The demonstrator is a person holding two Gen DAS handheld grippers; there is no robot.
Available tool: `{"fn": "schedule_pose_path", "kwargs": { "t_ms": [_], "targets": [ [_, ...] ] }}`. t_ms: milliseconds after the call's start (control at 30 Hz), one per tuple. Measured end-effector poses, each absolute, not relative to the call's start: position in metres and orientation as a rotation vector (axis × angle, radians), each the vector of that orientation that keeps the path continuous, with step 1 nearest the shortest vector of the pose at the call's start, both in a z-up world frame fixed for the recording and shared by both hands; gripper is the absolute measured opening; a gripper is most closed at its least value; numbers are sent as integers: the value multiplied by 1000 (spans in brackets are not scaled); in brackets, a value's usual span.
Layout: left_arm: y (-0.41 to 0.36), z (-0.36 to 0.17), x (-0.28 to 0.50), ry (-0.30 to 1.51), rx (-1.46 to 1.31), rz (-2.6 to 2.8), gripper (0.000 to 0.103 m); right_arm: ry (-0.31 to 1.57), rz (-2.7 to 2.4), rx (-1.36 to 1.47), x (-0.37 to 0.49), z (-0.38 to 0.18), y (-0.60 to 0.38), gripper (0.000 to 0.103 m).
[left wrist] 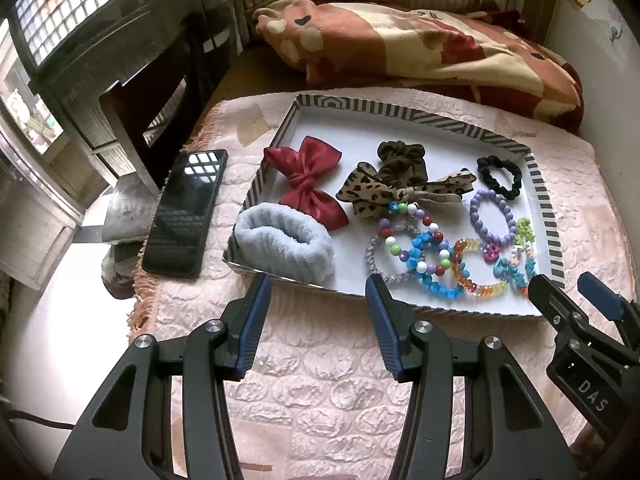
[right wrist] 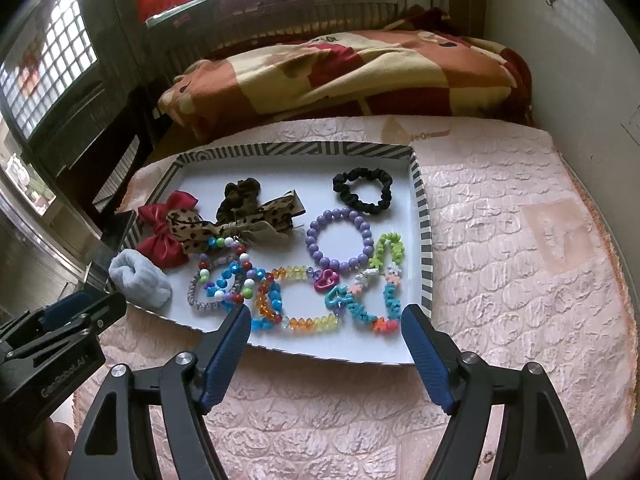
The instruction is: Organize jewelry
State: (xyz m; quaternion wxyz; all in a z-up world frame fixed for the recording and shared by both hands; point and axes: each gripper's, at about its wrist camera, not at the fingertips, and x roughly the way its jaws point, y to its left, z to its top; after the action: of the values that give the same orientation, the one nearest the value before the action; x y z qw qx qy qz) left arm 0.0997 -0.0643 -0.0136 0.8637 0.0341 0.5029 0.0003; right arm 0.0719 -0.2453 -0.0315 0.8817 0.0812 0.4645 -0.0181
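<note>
A white tray with a striped rim (left wrist: 541, 196) (right wrist: 424, 240) lies on a pink quilted mat. It holds a red bow (left wrist: 310, 182) (right wrist: 162, 236), a leopard bow (left wrist: 396, 192) (right wrist: 236, 220), a light blue fluffy band (left wrist: 282, 244) (right wrist: 140, 282), a black scrunchie (left wrist: 500, 176) (right wrist: 362, 190), a purple bead bracelet (left wrist: 493, 216) (right wrist: 340, 240) and several coloured bead bracelets (left wrist: 432, 264) (right wrist: 288, 300). My left gripper (left wrist: 318, 290) (right wrist: 78, 310) is open and empty before the tray's near edge. My right gripper (right wrist: 326, 320) (left wrist: 568, 292) is open and empty by the tray's near right part.
A black phone (left wrist: 186, 212) lies on the mat left of the tray. A folded red and cream blanket (left wrist: 420, 48) (right wrist: 360, 76) lies behind the tray. A white wall (right wrist: 580, 60) stands at the right. The pink mat (right wrist: 520, 240) extends right of the tray.
</note>
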Motion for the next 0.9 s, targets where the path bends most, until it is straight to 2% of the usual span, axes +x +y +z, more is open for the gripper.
{"fn": "schedule_pose_path", "kwargs": {
  "t_ms": [900],
  "targets": [
    [-66, -13, 99, 1055, 79, 1, 49, 993, -15, 131, 81, -35, -240, 76]
  ]
}}
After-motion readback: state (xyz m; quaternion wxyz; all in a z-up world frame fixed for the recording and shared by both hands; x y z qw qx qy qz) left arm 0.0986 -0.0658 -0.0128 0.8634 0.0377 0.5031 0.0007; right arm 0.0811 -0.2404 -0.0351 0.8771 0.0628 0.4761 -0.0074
